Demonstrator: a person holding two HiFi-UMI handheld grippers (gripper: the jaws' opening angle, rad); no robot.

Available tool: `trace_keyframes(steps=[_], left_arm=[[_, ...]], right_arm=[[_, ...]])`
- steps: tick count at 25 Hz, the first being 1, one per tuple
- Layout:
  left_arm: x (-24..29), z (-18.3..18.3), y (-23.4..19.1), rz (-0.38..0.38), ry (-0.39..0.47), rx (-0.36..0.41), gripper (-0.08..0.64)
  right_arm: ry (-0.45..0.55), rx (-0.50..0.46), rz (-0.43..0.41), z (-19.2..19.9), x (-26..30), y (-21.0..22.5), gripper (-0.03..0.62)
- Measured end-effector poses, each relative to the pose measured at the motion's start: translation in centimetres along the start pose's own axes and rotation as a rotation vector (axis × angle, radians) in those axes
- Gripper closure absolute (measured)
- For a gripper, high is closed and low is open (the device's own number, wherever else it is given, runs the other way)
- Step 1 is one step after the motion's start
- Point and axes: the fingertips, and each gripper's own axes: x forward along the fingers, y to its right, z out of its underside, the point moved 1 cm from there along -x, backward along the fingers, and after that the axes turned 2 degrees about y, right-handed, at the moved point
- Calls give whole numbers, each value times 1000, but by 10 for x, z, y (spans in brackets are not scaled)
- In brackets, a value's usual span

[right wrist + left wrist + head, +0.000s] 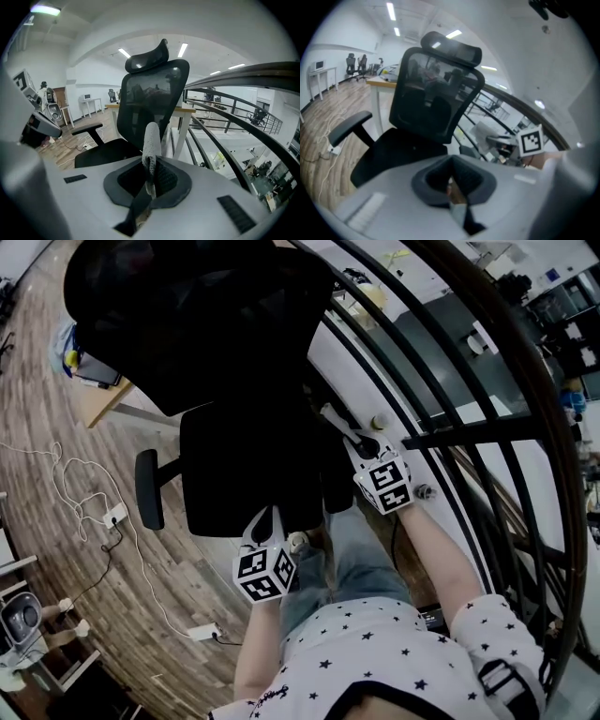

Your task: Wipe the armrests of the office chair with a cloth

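A black office chair (pixel 234 470) stands in front of me, with its mesh back (pixel 197 315) and left armrest (pixel 148 488) in plain sight. Its right armrest is lost in the dark mass beside my right gripper (pixel 356 442). That gripper is shut on a grey-white cloth (pixel 151 140), which sticks up from the jaws in front of the chair back (pixel 150 93). My left gripper (pixel 267 521) hovers at the seat's front edge, shut and holding nothing. In the left gripper view the seat (pixel 398 154) and an armrest (pixel 349 127) lie ahead.
A curved black railing (pixel 469 437) runs close along the chair's right side. Cables and a power strip (pixel 112 517) lie on the wooden floor at left. A desk (pixel 103 399) stands behind the chair. My legs in jeans (pixel 361 559) are below the grippers.
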Motion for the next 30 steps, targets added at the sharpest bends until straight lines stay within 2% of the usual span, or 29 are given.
trace_keyframes(steps=[7, 14, 24, 30], left_arm=[[13, 9, -1, -13, -47, -7, 552], [28, 18, -3, -20, -76, -25, 552], [32, 26, 2, -13, -95, -24, 552], [30, 24, 0, -12, -98, -35, 552]], right_arm=[[-109, -73, -50, 33, 37, 7, 566], [-169, -140, -69, 53, 69, 9, 566], [-203, -140, -92, 67, 86, 4, 566], [-216, -95, -88, 67, 87, 5, 566]])
